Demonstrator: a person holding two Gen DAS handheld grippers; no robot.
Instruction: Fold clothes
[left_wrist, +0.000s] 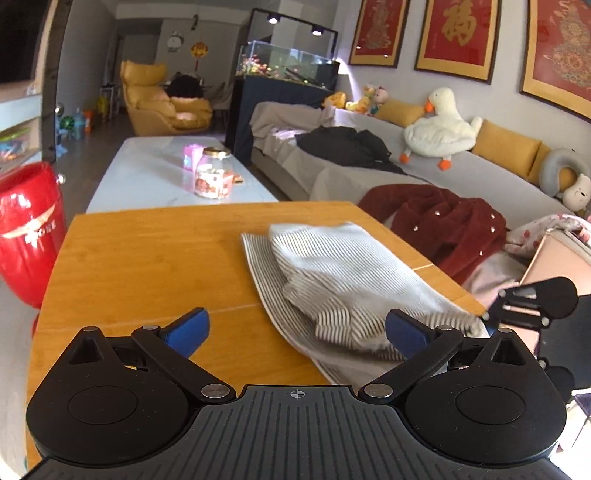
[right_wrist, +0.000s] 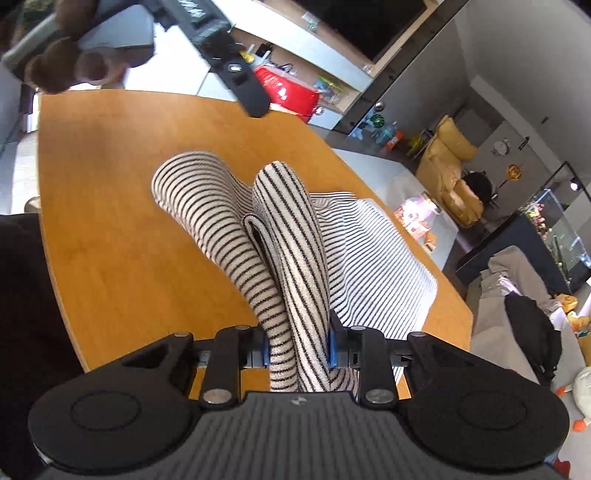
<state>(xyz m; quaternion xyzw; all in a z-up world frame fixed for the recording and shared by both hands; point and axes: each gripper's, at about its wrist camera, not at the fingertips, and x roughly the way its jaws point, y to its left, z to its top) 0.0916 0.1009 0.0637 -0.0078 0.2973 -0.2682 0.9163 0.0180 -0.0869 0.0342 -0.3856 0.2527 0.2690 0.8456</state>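
A black-and-white striped garment (left_wrist: 332, 273) lies partly folded on the right half of the wooden table (left_wrist: 147, 258). My left gripper (left_wrist: 297, 328) is open and empty, low over the table's near edge, its right finger beside the garment's near end. My right gripper (right_wrist: 297, 349) is shut on a bunched fold of the striped garment (right_wrist: 291, 258) and lifts it above the table (right_wrist: 110, 184); the rest of the cloth lies flat beyond. The right gripper also shows at the right edge of the left wrist view (left_wrist: 532, 302), and the left gripper at the top of the right wrist view (right_wrist: 236, 74).
A red bucket (left_wrist: 29, 229) stands left of the table. A grey sofa (left_wrist: 461, 184) on the right carries a dark red garment (left_wrist: 443, 225), a black garment (left_wrist: 347, 146) and a plush goose (left_wrist: 439, 129). A white coffee table (left_wrist: 147, 173) with a jar (left_wrist: 214, 173) lies beyond.
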